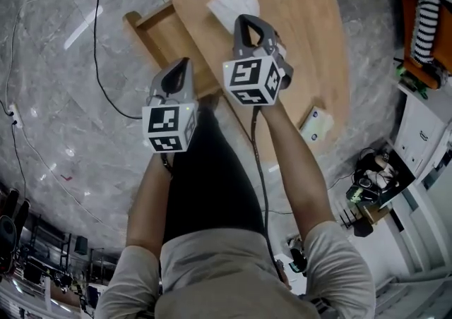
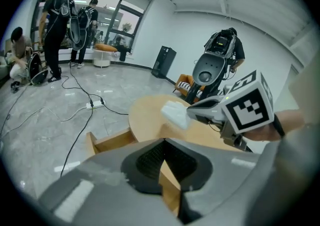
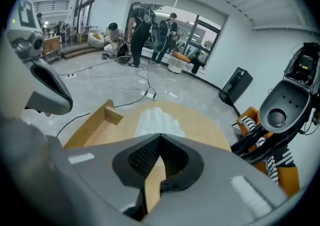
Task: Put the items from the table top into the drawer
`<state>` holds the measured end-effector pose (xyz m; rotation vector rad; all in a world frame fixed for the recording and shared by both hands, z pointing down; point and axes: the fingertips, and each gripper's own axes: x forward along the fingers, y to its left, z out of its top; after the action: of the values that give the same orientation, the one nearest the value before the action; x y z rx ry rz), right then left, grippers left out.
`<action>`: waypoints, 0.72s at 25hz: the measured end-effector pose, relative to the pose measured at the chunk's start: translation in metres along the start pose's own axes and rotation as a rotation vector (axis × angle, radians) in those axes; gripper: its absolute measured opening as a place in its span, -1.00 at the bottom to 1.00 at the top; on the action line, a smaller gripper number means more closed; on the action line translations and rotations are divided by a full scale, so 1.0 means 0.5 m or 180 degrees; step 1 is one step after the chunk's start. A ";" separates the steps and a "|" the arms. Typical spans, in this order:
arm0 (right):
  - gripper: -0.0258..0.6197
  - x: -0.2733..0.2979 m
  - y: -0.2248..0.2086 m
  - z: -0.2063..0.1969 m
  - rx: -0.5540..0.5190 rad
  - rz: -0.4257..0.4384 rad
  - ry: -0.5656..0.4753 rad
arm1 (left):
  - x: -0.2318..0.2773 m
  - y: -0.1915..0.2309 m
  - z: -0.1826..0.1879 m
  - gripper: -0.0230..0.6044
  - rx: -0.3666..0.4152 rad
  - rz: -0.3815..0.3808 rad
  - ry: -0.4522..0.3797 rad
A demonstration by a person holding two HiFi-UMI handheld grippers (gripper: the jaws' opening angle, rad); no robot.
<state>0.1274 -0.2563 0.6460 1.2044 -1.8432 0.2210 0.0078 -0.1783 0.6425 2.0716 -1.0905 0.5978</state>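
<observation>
A round wooden table (image 1: 296, 42) carries a white soft packet (image 1: 232, 1) at its far side and a small pale box (image 1: 316, 125) at its near edge. An open wooden drawer (image 1: 157, 28) juts from the table's left side, and no item shows in the part I see. My right gripper (image 1: 242, 20) hovers just short of the packet, shut and empty. In the right gripper view the packet (image 3: 155, 120) lies right beyond the jaws (image 3: 161, 135). My left gripper (image 1: 185, 61) hangs over the drawer's near end, shut with nothing in it; its tips (image 2: 164, 141) meet above the drawer (image 2: 112, 140).
Black cables and a power strip (image 2: 95, 103) lie on the marble floor left of the table. Several people stand far back by the windows. A black speaker (image 2: 162, 61), a grey machine (image 2: 210, 70) and an orange chair stand beyond the table. Shelving (image 1: 424, 134) crowds the right.
</observation>
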 end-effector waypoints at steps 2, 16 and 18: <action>-0.90 -0.015 0.021 0.010 0.0004 0.0051 -0.0073 | -0.014 0.003 -0.012 -0.86 -0.0028 0.0059 -0.0025; -0.90 -0.102 0.173 0.026 -0.0119 0.0464 -0.0337 | -0.110 0.010 -0.107 -0.86 -0.0294 0.0482 -0.0186; -0.90 -0.110 0.191 0.024 -0.0111 0.0517 -0.0343 | -0.121 0.009 -0.116 -0.86 -0.0304 0.0526 -0.0188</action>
<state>0.0506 -0.1789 0.6267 1.0614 -2.0331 0.2171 -0.0325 -0.1047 0.6406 1.9406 -1.3083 0.5562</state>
